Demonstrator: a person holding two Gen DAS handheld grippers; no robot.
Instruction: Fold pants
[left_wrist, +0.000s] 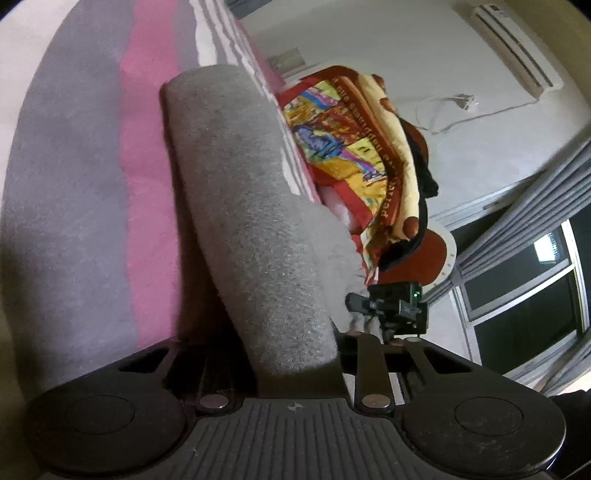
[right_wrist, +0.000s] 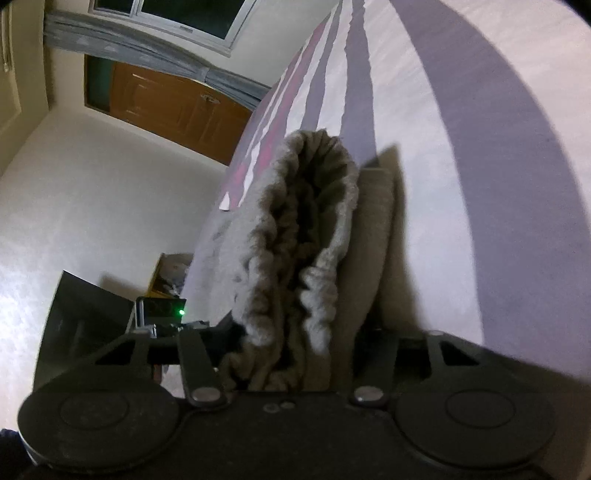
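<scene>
The grey fleece pants (left_wrist: 240, 206) stretch away from my left gripper (left_wrist: 295, 354) over the striped bed sheet (left_wrist: 74, 184). The left gripper is shut on the pants; cloth hides its fingertips. In the right wrist view the gathered elastic waistband of the pants (right_wrist: 306, 236) bulges open in front of my right gripper (right_wrist: 295, 362), which is shut on the waistband cloth. The right gripper also shows in the left wrist view (left_wrist: 395, 306), at the pants' far edge. The left gripper shows in the right wrist view (right_wrist: 162, 314) with a green light.
A folded colourful blanket (left_wrist: 354, 147) lies on the bed beyond the pants. An air conditioner (left_wrist: 517, 48) hangs on the wall, with a window (left_wrist: 524, 295) and grey curtains. A brown door (right_wrist: 173, 107) and an open box (right_wrist: 170, 277) lie beside the bed.
</scene>
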